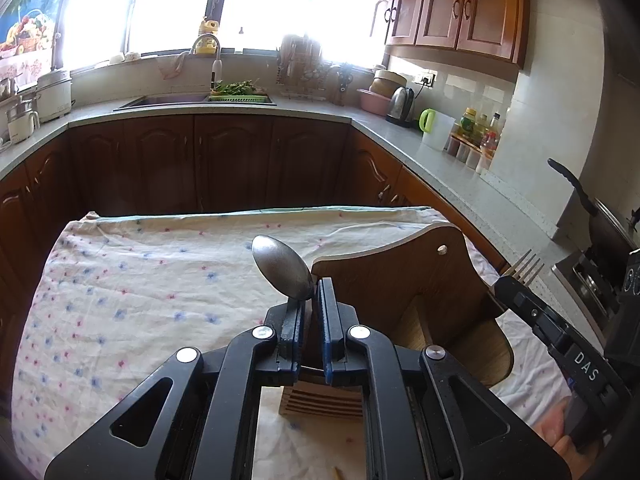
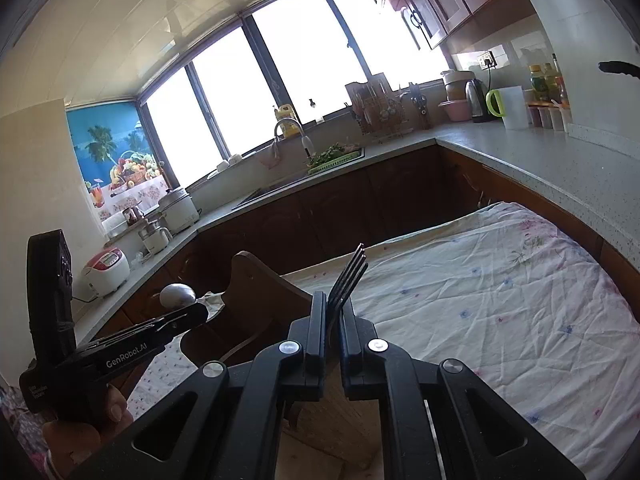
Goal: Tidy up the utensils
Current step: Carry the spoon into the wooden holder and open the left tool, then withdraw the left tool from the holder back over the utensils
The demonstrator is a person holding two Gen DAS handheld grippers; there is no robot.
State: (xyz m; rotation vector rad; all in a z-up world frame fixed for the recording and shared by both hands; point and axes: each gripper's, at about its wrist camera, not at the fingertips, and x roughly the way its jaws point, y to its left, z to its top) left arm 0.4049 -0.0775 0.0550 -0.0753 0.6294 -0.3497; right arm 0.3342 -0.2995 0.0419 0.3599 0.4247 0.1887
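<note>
Two utensils in hand, one per gripper, both above the wooden rack on the cloth-covered tabletop.

Left wrist view: left gripper (image 1: pixel 307 300) has its fingers clamped on the spoon (image 1: pixel 282 268) by the neck, bowl up and leaning far-left. The handle runs down behind the fingers, so I can't see its tip. Rack (image 1: pixel 404 308) sits just right of and below the fingers; its slotted block (image 1: pixel 320 404) shows through the gripper frame, near side. Cloth (image 1: pixel 140 280) around it is bare. Right gripper (image 1: pixel 516 292) comes in from the right edge with the fork (image 1: pixel 526 268), tines up, beyond the rack's right side.

Right wrist view: right gripper (image 2: pixel 332 312) has its fingers clamped on the fork (image 2: pixel 348 276) low on the head, tines pointing up and far. Rack (image 2: pixel 256 304) lies left of and below it, with wood visible directly under the fingers. Left gripper (image 2: pixel 188 314) holds the spoon (image 2: pixel 178 295) at the rack's left side.

Judgement: the step is seating each utensil in a rack slot. To do it well:
- Go one at a time so the grippers don't collide over the rack.
- Tip the handle down and line it up with a slot before lowering.
- Descend straight and let go only once the handle is seated.
- Risk: the hidden handle tips may catch the slot edges and shove the rack, which looks light.
</note>
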